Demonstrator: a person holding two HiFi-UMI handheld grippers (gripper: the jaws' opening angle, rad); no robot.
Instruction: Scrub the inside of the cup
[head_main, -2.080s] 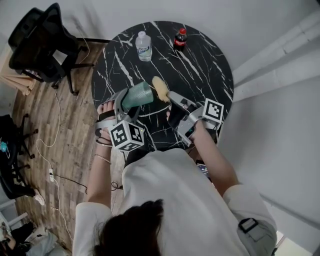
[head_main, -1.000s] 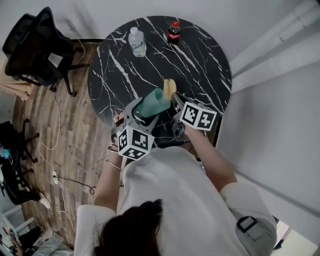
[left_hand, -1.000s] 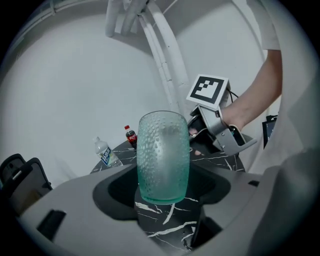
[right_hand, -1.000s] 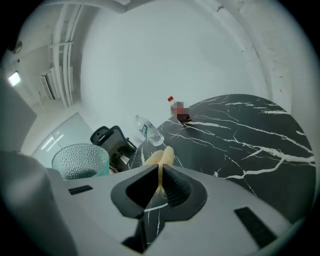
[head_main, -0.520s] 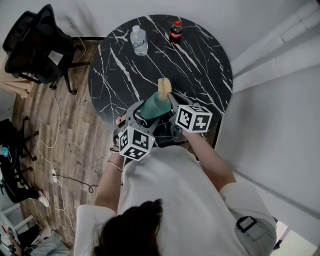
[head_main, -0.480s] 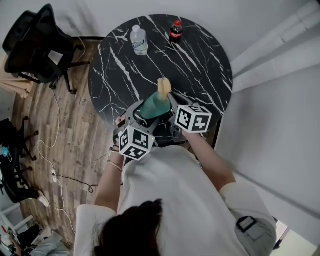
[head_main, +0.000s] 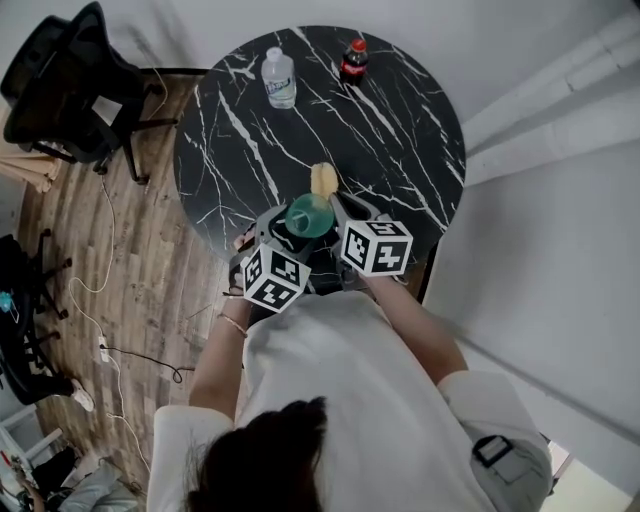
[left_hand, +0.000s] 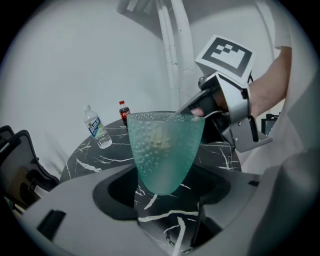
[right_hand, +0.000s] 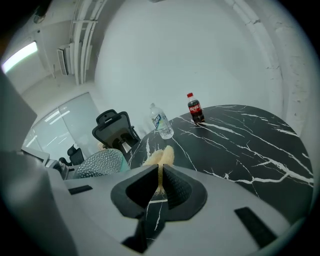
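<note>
My left tongs (left_hand: 167, 184), clamped on the dimpled teal plastic cup (head_main: 308, 214), have just rolled it mouth-up. My right tongs (right_hand: 159, 176) pinch the yellow sponge (head_main: 322, 178) just beyond them, so I'd say plunging in comes next.

Black marble table (head_main: 400, 130): water bottle (head_main: 279, 78), cola bottle (head_main: 352, 60) near far edge.

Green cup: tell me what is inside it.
From the head view the cup shows only its green inner wall. The yellow sponge is outside, beyond the rim. The bottom is too small to judge.
</note>
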